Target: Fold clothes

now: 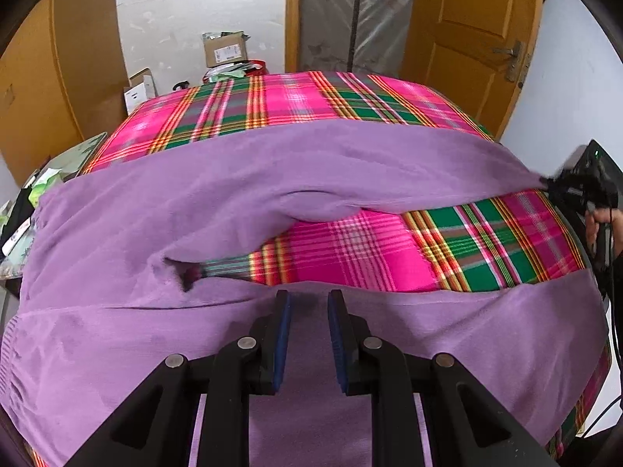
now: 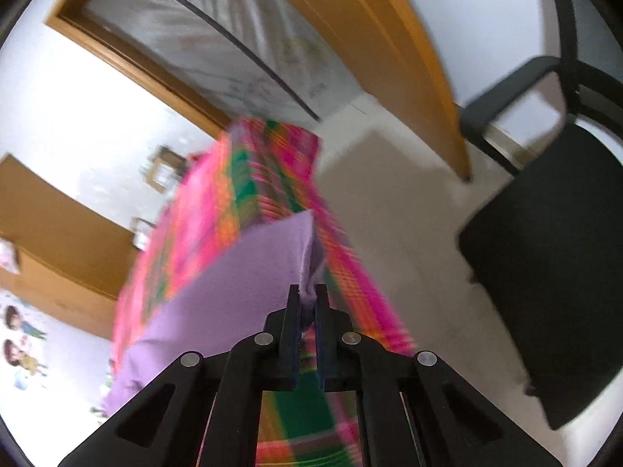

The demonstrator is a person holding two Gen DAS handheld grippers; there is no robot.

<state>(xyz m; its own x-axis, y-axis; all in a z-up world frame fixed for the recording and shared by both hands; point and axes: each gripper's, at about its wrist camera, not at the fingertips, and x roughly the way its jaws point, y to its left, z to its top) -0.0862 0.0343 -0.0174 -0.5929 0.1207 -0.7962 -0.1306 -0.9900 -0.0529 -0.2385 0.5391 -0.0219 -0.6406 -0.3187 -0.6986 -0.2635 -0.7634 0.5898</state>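
Purple sweater [image 1: 194,202] fabric lies spread across my plaid tablecloth [image 1: 350,245], the pink, green and orange checks showing at twelve o'clock beyond it and again through a gap at three o'clock from the middle of my left view. One long band of the knit stretches from nine o'clock out toward three o'clock, where my right gripper [image 1: 560,186] pulls its tip taut, a bit of my hand [image 1: 597,222] showing just beneath it. My left gripper [image 1: 309,299] hovers low over the near band of the garment at six o'clock, its blue-padded jaws spread apart with only flat purple cloth seen between them; I cannot tell whether the tips touch the fabric. In my right view, the right gripper [image 2: 307,292] has its jaws pressed together on a bunched corner of the sweater [image 2: 218,303], the knit rising from the pads toward eleven o'clock as a smooth sheet. That picture is blurred, the tablecloth [image 2: 241,179] smeared into streaks. A black chair [image 2: 545,272] stands on the pale floor at three o'clock, well apart from the table. Orange-brown doors [image 1: 475,39] stand at one o'clock in the left view, and cardboard boxes [image 1: 226,48] sit on the floor at eleven o'clock, beyond the table's far edge.
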